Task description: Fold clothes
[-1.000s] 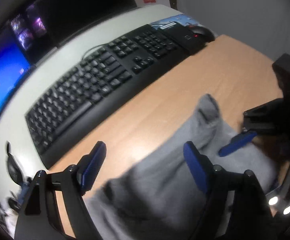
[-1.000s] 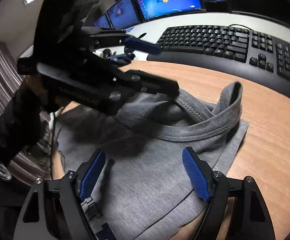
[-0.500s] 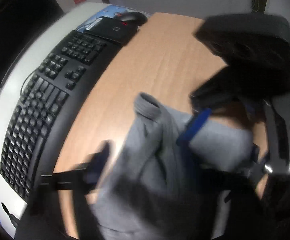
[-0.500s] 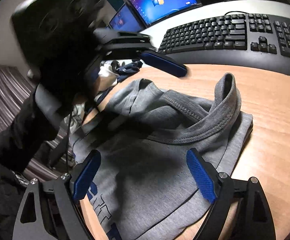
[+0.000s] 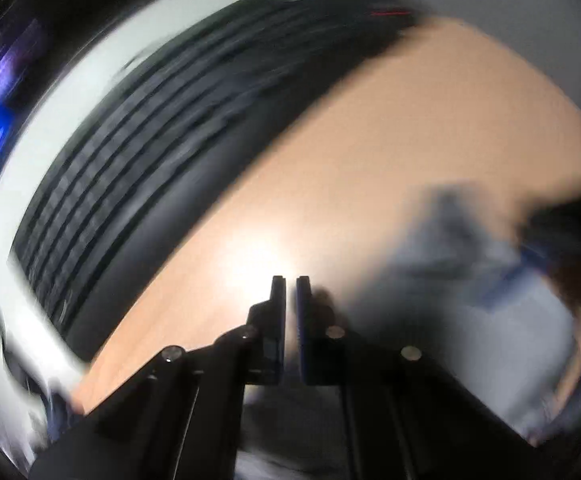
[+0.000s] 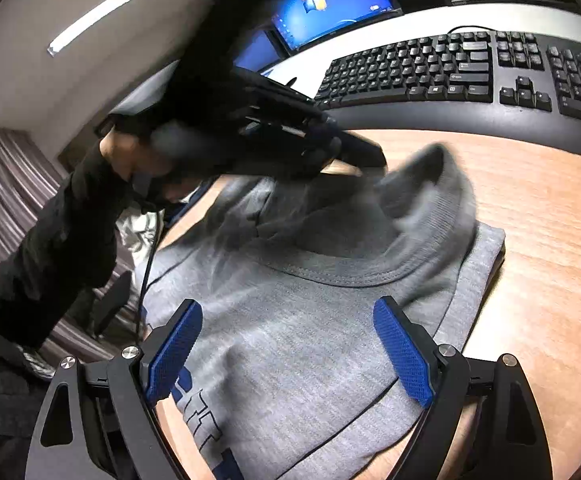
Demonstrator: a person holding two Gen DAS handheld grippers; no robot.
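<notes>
A: Left view, badly blurred. Left gripper (image 5: 290, 284) clenched, pads nearly touching; whether cloth is pinched between them, cannot tell. Grey shirt (image 5: 490, 312) smears at lower right. Keyboard (image 5: 138, 168) runs along the desk's (image 5: 370, 152) far edge.

B: Right view, sharper. Right gripper (image 6: 288, 356) released, jaws wide, hovering over the shirt (image 6: 290, 320), which lies part-folded near the desk's (image 6: 550, 220) near edge, collar bunched up toward the keyboard (image 6: 450, 68). Left gripper (image 6: 354, 152) sits at that collar.

A: Risks?

B: My guess: a fast pull at the collar drags the whole stack and spoils the fold, since nothing pins it. Keyboard limits room beyond; monitors (image 6: 330, 4) behind it.
</notes>
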